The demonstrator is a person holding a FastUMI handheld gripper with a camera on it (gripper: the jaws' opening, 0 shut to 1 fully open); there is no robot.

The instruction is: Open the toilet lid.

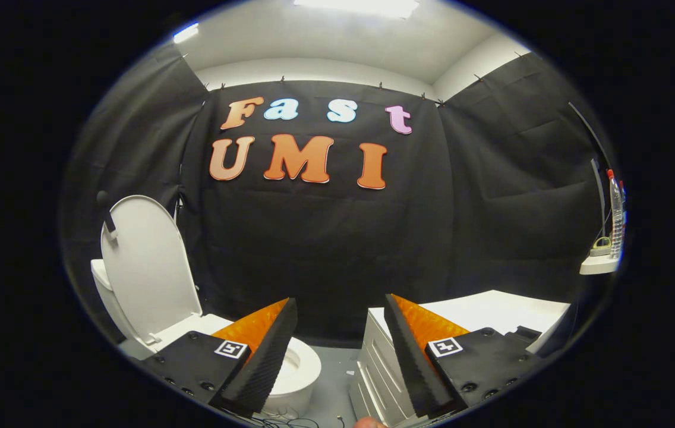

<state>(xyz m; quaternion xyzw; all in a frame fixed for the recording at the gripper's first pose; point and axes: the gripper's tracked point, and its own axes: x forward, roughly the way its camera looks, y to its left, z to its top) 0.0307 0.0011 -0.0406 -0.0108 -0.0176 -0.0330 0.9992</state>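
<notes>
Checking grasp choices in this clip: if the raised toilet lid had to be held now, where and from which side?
Take the toilet lid by its free top rim, coming from the bowl side: it stands upright, its hinge is low, and the open tool is clear of it.

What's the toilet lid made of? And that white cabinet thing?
The toilet lid, standing upright, looks like smooth white plastic: thin, even, faintly shiny. The cabinet seems painted wood or laminate, flat and matte; hard to tell. The tool is open, touching neither.
</notes>
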